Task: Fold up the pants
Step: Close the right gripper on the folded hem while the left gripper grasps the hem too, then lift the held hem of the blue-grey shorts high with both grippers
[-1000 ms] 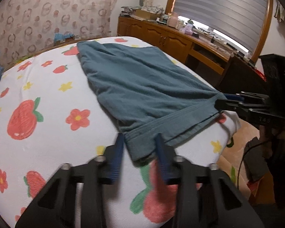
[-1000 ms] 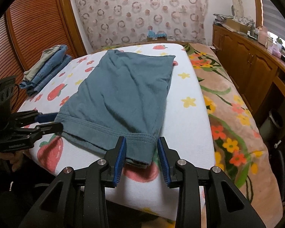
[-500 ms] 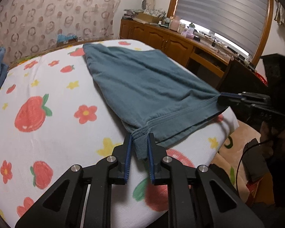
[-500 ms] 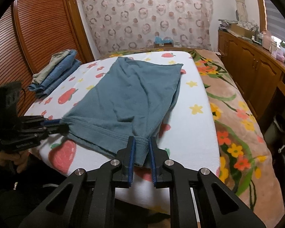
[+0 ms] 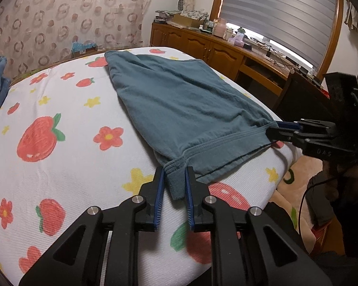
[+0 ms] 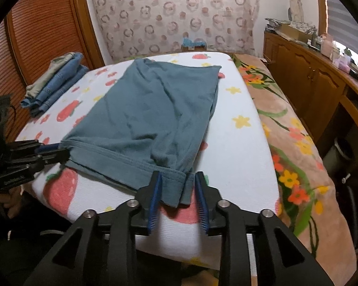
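Observation:
Teal pants lie flat on the strawberry-print bed sheet, the near hem toward me; they also show in the right wrist view. My left gripper has its jaws a little apart around the left hem corner, the cloth loose between them. My right gripper is open, its jaws wide on either side of the right hem corner. Each gripper shows in the other's view, the right one and the left one, at the hem's ends.
Folded jeans and other clothes are stacked at the bed's far left. A floral blanket lies right of the sheet. A wooden cabinet with clutter runs along the right wall. The bed's near edge is just below the grippers.
Both grippers were shut on the hem corners half a second ago; now both have opened, the right one wider. The hem lies lower on the sheet.

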Tool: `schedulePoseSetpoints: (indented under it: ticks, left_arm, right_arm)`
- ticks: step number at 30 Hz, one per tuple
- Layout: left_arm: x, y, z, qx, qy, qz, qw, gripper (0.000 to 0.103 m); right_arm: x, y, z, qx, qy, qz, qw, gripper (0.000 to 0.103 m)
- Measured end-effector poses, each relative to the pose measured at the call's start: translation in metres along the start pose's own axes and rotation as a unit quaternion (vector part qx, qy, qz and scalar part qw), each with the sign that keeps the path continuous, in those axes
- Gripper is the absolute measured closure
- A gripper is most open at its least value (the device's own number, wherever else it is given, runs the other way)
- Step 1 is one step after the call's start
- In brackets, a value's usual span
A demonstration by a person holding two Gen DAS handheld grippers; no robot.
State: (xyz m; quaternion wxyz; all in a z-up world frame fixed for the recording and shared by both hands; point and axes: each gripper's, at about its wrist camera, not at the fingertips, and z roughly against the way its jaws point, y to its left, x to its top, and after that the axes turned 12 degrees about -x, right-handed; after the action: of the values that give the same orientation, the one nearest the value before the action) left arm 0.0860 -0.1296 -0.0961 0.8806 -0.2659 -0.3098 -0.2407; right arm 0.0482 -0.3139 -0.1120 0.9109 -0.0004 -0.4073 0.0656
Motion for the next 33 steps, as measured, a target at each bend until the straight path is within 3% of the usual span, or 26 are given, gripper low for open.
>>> schedulePoseSetpoints:
  ticks: [3, 9, 13, 17, 33]
  left_arm:
    - [0.0, 0.0, 0.0, 0.0, -0.001, -0.001, 1.0, 0.086]
    - [-0.001, 0.0, 0.0, 0.0, -0.001, 0.0, 1.0, 0.086]
    - [-0.001, 0.0, 0.0, 0.0, -0.001, 0.0, 1.0, 0.086]
    - [-0.001, 0.0, 0.0, 0.001, -0.002, 0.005, 1.0, 0.082]
    - [0.021, 0.001, 0.004, 0.008, -0.018, 0.024, 0.9995, 0.073]
  right_arm:
    - [0.001, 0.002, -0.001, -0.009, 0.001, 0.001, 1.0, 0.063]
    - [0.003, 0.002, -0.001, -0.009, 0.005, 0.001, 1.0, 0.061]
    - [0.001, 0.004, -0.001, 0.0, 0.003, 0.004, 1.0, 0.061]
    - [-0.003, 0.005, -0.001, 0.008, -0.004, 0.015, 1.0, 0.069]
    - [-0.009, 0.003, -0.001, 0.014, -0.014, 0.01, 1.0, 0.069]
